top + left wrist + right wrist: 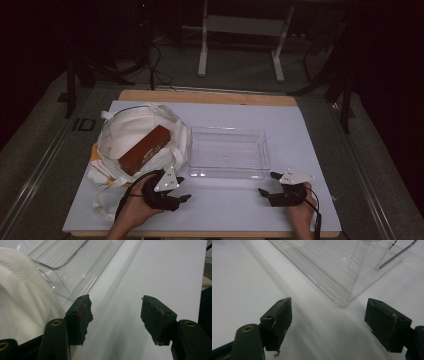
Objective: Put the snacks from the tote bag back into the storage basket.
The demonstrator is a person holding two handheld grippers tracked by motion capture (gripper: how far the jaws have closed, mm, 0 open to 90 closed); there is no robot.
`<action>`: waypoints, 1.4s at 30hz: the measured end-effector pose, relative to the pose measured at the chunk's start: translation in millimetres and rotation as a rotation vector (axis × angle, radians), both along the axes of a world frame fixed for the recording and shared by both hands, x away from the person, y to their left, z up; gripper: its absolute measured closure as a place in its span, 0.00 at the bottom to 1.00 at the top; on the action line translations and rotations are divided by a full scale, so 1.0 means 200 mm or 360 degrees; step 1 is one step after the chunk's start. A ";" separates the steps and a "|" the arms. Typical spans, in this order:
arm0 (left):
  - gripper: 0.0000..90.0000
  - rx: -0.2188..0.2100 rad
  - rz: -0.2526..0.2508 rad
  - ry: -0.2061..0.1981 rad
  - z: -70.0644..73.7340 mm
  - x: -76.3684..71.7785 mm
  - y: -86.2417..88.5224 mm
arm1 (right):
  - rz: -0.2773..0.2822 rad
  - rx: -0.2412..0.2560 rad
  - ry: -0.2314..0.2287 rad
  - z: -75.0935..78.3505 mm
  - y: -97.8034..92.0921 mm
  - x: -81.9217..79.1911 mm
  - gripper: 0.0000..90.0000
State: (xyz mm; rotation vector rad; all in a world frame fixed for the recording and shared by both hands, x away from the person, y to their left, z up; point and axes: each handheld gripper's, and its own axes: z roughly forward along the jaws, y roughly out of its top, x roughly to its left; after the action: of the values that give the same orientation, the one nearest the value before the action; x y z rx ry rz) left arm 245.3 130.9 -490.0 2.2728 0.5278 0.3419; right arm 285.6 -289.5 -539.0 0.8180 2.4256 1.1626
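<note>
The left gripper (172,192) and right gripper (272,187) rest wide apart and empty on the table (310,150), maybe ready to move the brown box (145,149) from the white bag (125,130) into the clear tray (227,152).

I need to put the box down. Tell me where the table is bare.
Bare: the white table right of the clear tray, and the strip behind it. Crowded: the left side, where the cloth bag lies with the brown box on it.
</note>
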 end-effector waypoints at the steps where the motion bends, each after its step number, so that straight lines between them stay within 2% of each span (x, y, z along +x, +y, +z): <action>1: 0.47 0.0000 0.0000 0.0000 0.00 0.00 0.00 | 0.0000 0.0000 0.0000 0.00 0.00 0.00 0.24; 7: 0.49 0.0009 0.0013 -0.0029 0.03 -0.01 0.05 | 0.0002 -0.0011 0.0001 0.00 0.00 0.00 0.24; 18: 0.49 -0.0027 0.0057 -0.0055 0.09 -0.01 0.15 | 0.0001 -0.0011 0.0001 0.00 0.00 0.00 0.24; 21: 0.49 -0.0078 0.0056 -0.0045 0.12 -0.01 0.20 | 0.0002 -0.0012 0.0000 0.00 0.00 0.00 0.24; 30: 0.49 -0.0102 0.0105 -0.0079 0.19 0.00 0.29 | 0.0000 -0.0014 -0.0003 0.00 0.01 0.00 0.24; 33: 0.49 -0.0130 0.0114 -0.0082 0.21 0.01 0.32 | -0.0001 -0.0016 -0.0002 0.00 0.01 0.00 0.24; 42: 0.49 -0.0121 0.0185 -0.0106 0.25 0.05 0.41 | -0.0001 -0.0015 -0.0001 0.00 0.01 0.00 0.24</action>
State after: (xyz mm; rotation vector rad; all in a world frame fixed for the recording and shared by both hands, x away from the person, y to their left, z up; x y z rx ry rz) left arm 254.4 212.4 -440.4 2.1553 0.6294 0.4461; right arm 285.1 -288.1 -539.2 0.8155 2.4283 1.1505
